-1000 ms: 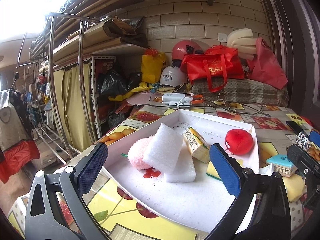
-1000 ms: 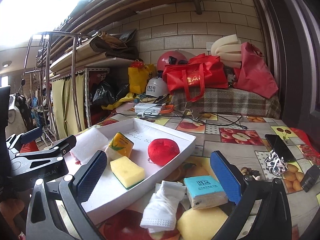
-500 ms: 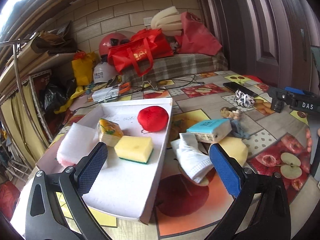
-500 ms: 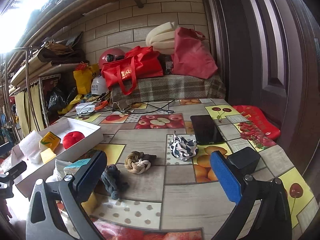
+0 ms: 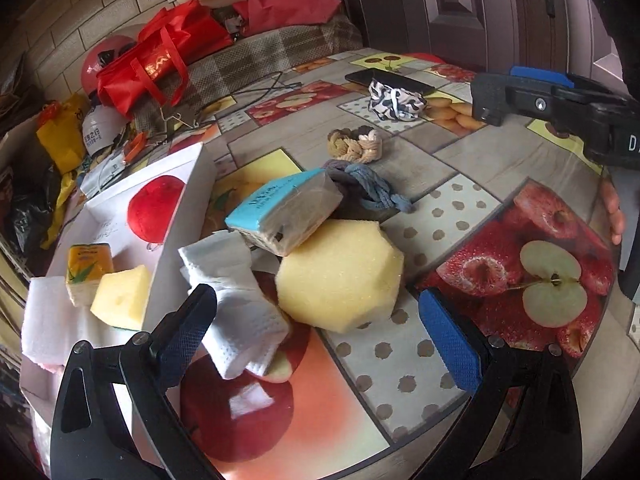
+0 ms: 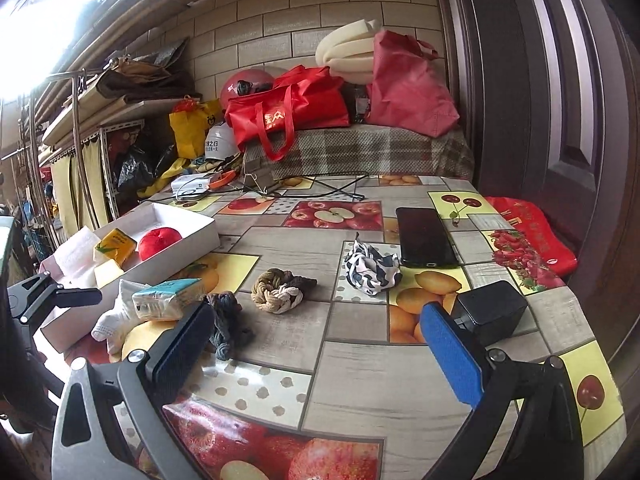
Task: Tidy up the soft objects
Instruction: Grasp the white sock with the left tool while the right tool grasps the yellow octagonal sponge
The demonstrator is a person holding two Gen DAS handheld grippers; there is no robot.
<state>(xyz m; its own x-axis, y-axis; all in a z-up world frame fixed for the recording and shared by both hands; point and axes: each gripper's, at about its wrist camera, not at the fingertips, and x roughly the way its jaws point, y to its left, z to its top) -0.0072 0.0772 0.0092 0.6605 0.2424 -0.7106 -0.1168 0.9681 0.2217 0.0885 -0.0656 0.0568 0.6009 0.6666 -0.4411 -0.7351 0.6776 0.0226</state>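
Left wrist view, sweeping left: the shallow white cardboard tray already holds a white foam slab, a yellow tissue pack, a porous yellow sponge block and a plush red ball. Just beside it on the fruit-print counter a ribbed white sock, a teal-topped tissue pack, a rounded yellow foam sponge, a grey knit scrunchie, a braided rope scrunchie and a black-and-white fabric scrunchie wait. Roughly halfway, I'd say. The left hand-held gripper is spread wide, empty; the right hand-held gripper likewise gapes.
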